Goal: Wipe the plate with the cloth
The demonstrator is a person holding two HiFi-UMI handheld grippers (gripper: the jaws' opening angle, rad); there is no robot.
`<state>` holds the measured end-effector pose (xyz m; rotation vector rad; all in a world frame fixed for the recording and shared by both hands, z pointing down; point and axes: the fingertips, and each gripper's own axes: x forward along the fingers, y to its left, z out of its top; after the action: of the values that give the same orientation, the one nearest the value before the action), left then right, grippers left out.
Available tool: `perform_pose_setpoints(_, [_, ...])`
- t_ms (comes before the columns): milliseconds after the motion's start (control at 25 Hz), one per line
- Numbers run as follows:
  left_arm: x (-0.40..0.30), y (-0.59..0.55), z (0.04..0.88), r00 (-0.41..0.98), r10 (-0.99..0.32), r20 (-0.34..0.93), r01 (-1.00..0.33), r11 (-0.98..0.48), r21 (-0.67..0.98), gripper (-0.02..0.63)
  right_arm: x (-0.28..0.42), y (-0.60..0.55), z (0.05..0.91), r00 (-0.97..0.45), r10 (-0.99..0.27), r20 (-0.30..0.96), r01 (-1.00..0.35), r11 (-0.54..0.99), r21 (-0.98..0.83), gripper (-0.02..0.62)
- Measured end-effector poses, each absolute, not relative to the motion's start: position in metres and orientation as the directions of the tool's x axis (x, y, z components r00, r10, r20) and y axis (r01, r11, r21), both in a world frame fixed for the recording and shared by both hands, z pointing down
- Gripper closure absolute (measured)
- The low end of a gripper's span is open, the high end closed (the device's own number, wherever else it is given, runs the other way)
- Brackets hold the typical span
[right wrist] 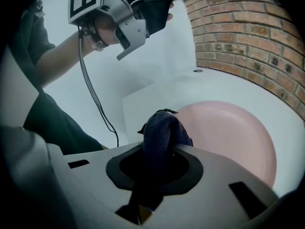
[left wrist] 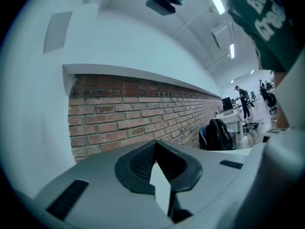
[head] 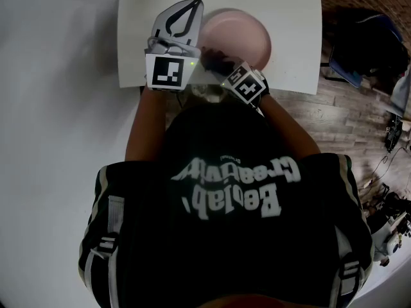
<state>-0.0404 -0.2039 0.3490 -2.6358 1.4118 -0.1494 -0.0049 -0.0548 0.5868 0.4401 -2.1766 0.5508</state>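
The pink plate was seen lying flat on the white table, toward the table's near edge. The dark cloth was found clamped between the jaws of the right gripper, with a bunched fold standing out past the tips. In the right gripper view the plate was shown ahead of those jaws and off to their right, so the cloth was placed at the plate's near-left rim rather than over its middle. Whether the cloth was already touching the rim could not be told. The right gripper was judged much the better placed for the wipe. It was held low, tilted down toward the table and aimed away from the body, with the forearm bent in close to the chest. The coming move was judged to call for a push forward and to the right, so that the cloth would be carried across the plate's bowl. The left gripper was seen just beside the plate's left edge, raised clear of it. Its jaws were brought together with nothing between them, and it was pointed up and away at the brick wall. No steadying of the plate was being given by it, so a sliding plate was counted a risk.
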Motion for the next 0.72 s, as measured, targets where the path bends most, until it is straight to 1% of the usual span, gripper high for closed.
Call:
perform_pose_setpoints(200, [-0.048,-0.201,0.346,0.536,-0.844,0.018,-0.829,-0.53,-0.177,0.606,-0.018,-0.079,0.587,-0.592,-0.133,0.795,-0.477,0.853,-0.212,0.54])
perform_pose_setpoints(400, [-0.056,-0.197,0.347,0.524,-0.852,0.027,-0.835,-0.519,-0.182,0.606,-0.025,-0.109,0.588,-0.575,-0.161,0.802,-0.501,0.845,-0.189,0.54])
perform_pose_setpoints(600, [-0.054,-0.192,0.347,0.527,-0.85,0.027,-0.834,-0.522,-0.18,0.606,-0.011,-0.142,0.597,-0.504,-0.196,0.841,-0.552,0.822,-0.139,0.54])
perform_pose_setpoints(720, [-0.05,-0.19,0.347,0.532,-0.846,0.031,-0.831,-0.528,-0.177,0.606,0.01,-0.166,0.598,-0.448,-0.247,0.859,-0.6,0.796,-0.084,0.54])
